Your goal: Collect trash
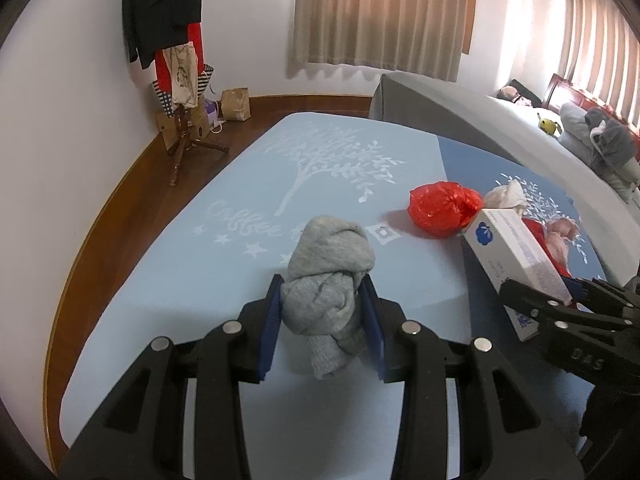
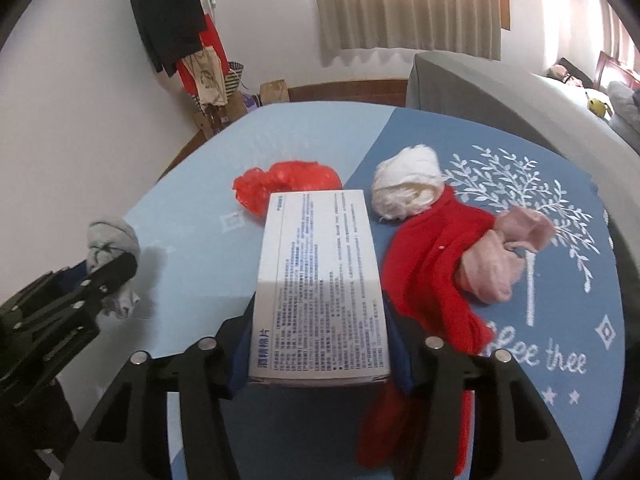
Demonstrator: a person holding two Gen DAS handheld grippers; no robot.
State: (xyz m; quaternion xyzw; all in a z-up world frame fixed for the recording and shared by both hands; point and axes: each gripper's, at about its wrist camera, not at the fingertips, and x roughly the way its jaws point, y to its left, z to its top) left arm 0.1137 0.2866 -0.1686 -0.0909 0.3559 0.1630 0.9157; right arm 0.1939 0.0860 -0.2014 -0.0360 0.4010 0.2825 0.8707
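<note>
Right wrist view: white box (image 2: 320,280) sits lengthwise between the pads of the right gripper (image 2: 320,356), near end lifted off the blue cloth (image 2: 192,240). Pads appear to press its long sides, so I read it as grasped. Red bag (image 2: 288,184) lies just behind it, white wad (image 2: 406,186) and red garment (image 2: 436,264) to its right, pink sock (image 2: 500,256) on the garment.

Left gripper (image 1: 324,320) is clamped on a grey knotted sock (image 1: 330,268).

To do well: keep the box level, squeeze lightly so the card does not buckle, lift clear of the garment.

Hidden: the box underside, the pad contact lines, any bin for the trash.
</note>
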